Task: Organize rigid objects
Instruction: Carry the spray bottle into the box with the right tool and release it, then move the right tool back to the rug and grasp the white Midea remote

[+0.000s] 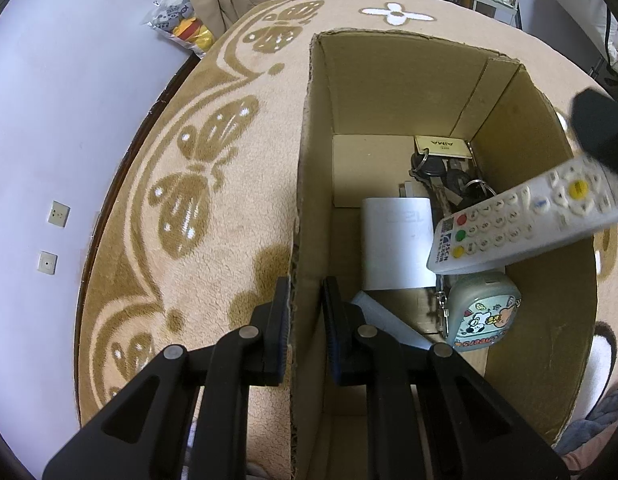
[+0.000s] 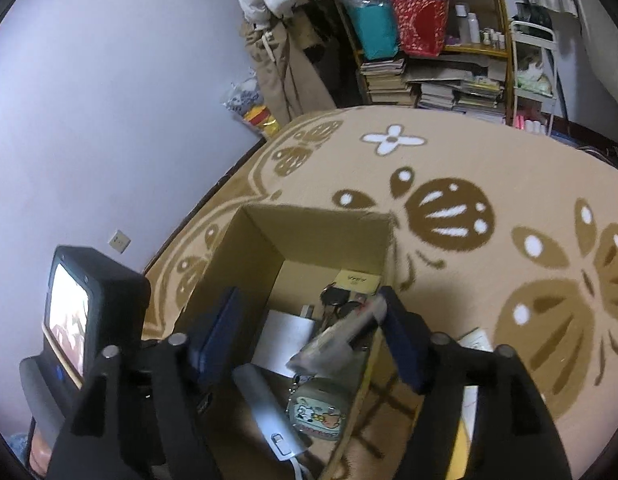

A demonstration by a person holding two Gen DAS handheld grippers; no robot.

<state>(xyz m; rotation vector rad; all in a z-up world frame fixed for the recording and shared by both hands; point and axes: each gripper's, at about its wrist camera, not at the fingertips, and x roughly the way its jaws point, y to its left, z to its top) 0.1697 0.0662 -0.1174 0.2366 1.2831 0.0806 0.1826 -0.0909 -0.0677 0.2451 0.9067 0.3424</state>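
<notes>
The left gripper (image 1: pixel 305 320) clamps the near left wall of the box (image 1: pixel 389 76), one finger outside on the rug (image 1: pixel 213 248) and one inside, jaws narrow with the cardboard between them; my reading is that it steadies the box while the other hand loads it. The right gripper (image 2: pixel 309 340) hangs over the box's right side with its jaws wide; the remote (image 1: pixel 525 220) lies in the gap between its fingers, its far end against the right-hand finger, tilted with the near end lower; whether it is pinched or just let go I cannot tell, and the blur on it suggests it is moving.

Already in the box: a bunch of keys (image 1: pixel 441 172) with a tan tag at the far end, a white block (image 1: pixel 397 244) mid-floor, a cartoon pouch (image 1: pixel 485 312) near the right wall, and a pale flat bar (image 2: pixel 269 412) near the left gripper.

The left gripper reaches forward and down along the wall; the right comes from above, pitched steeply into the opening; the remote is above the keys and pouch, not yet resting on the floor of the box.
</notes>
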